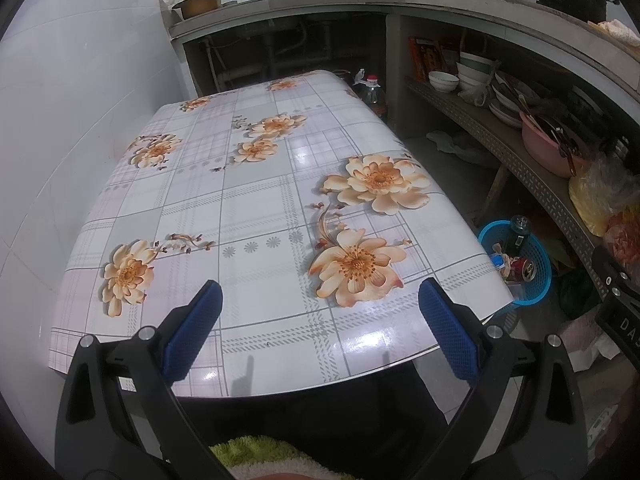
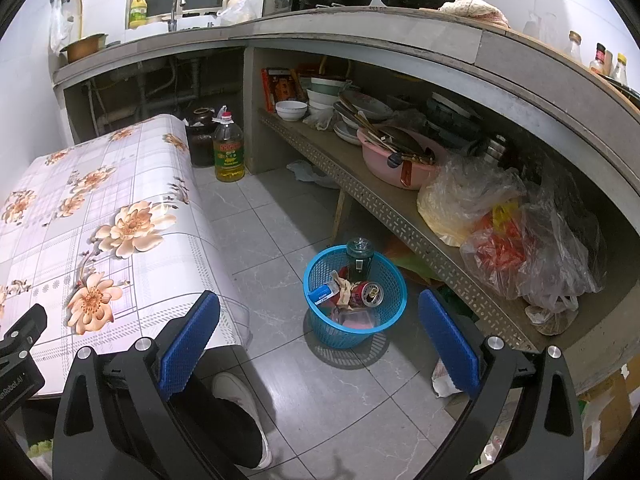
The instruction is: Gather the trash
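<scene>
A blue mesh trash basket (image 2: 320, 322) stands on the tiled floor right of the table; it also shows in the left wrist view (image 1: 540, 264). It holds a red can (image 2: 366, 294), a dark green bottle (image 2: 359, 258), a blue-and-white box (image 2: 323, 293) and crumpled wrappers. My right gripper (image 2: 320, 332) is open and empty, above and just in front of the basket. My left gripper (image 1: 320, 326) is open and empty over the near edge of the table with the flowered cloth (image 1: 256, 200). No loose trash shows on the tabletop.
A metal shelf (image 2: 376, 196) right of the basket carries a pink basin (image 2: 396, 160), bowls and plastic bags (image 2: 520, 232). A cooking-oil bottle (image 2: 229, 148) and a dark jar (image 2: 200, 136) stand on the floor beyond the table. A person's white shoe (image 2: 244, 404) is below my right gripper.
</scene>
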`<control>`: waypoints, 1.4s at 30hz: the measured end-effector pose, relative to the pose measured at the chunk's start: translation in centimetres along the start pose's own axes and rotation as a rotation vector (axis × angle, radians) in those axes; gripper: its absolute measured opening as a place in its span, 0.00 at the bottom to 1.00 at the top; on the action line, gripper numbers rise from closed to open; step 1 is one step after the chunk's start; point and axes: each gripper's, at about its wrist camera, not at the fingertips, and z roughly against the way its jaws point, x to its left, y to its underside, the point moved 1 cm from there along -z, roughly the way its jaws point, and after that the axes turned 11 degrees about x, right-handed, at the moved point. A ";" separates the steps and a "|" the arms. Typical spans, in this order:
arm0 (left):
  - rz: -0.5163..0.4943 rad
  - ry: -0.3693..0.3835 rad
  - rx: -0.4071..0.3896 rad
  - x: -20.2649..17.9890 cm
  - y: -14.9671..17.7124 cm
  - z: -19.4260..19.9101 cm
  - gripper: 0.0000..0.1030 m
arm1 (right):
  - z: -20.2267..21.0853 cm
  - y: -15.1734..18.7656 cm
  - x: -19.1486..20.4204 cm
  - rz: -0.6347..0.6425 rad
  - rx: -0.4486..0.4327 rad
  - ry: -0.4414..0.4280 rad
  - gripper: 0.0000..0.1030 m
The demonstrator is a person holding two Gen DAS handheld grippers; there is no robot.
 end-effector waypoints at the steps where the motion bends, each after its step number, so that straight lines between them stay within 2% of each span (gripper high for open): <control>1: 0.000 0.001 0.000 0.0 0.0 0.0 0.92 | 0.0 0.0 0.0 -0.001 0.000 0.001 0.94; 42: 0.000 0.004 0.006 0.0 0.1 -0.1 0.92 | 0.1 0.0 0.4 -0.005 0.000 0.000 0.94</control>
